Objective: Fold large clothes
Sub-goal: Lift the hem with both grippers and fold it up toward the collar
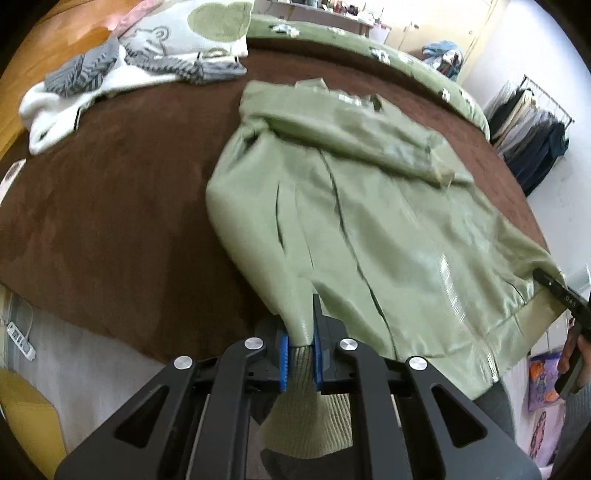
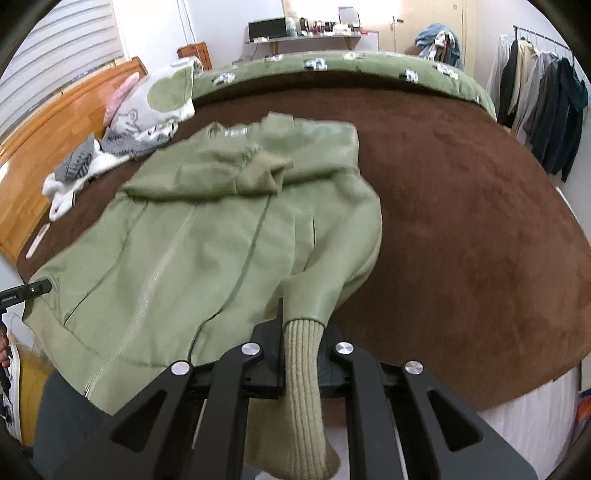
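my left gripper [image 1: 300,350] and right gripper [image 2: 301,354] each clench a ribbed corner of the green jacket [image 1: 354,221] on the brown blanket [image 1: 110,221].

The jacket [image 1: 369,221] lies on the bed cover [image 1: 110,221], ahead of both pairs of fingers. Its hem corners reach back to the fingers: one corner sits between the left gripper [image 1: 300,354] fingers, the other between the right gripper [image 2: 301,354] fingers. Beyond the jacket, left of the left fingers, a pillow [image 1: 192,33] and a crumpled garment [image 1: 92,85] rest on the cover. A clothes rack [image 2: 543,103] stands far ahead, right of the right fingers.
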Demonstrator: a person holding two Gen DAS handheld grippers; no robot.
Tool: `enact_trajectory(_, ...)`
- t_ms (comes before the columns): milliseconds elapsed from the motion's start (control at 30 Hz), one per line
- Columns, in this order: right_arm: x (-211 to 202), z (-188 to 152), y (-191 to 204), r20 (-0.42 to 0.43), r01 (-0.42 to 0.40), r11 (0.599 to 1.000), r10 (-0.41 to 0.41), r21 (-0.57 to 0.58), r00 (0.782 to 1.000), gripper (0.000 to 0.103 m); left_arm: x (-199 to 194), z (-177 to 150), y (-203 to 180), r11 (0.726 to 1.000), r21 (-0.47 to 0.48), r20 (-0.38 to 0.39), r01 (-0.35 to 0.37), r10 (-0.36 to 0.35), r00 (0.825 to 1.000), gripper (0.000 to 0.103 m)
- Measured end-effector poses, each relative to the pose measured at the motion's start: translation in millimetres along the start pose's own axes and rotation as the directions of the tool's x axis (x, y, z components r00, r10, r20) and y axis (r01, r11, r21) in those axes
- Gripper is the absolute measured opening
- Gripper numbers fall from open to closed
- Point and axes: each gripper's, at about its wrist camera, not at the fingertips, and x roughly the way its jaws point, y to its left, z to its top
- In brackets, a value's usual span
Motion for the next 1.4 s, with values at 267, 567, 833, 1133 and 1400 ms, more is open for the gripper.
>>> enact_trajectory(267,-2.6,84.6,6.0,0.113,0.022,1.0,-0.021,-0.008,0.993,0.01,-23.0,73.9,-4.2,1.0,-0.027,0.146,-0.004,0.007,0.989,0.013)
enact_trajectory(567,33.1,179.1,6.6,0.178,0.044,0.999,-0.043,-0.004,0.983,0.009,-7.2,163.8,-4.1,0.997,-0.071,0.245,-0.015,0.031,0.969,0.013)
enact_trajectory(833,101.5,256.2,-1.1,0.178,0.082,0.996,-0.084,0.019,0.98,0.01,34.1,240.5,-4.6,0.997,-0.048,0.267,-0.053,0.064,0.962,0.013)
enact_trajectory(1133,224.7,297.7,-9.8,0.074,0.141,0.99,-0.141,0.003,0.987,0.01,145.2,311.7,21.6,0.991,-0.111,0.183,-0.076,0.095,0.979,0.013)
enact_trajectory(1400,307.0,308.5,-21.4,0.013,0.154,0.988,-0.154,-0.017,0.988,0.01,219.1,338.3,34.2,0.988,-0.088,0.107,-0.126,0.135,0.985,0.014)
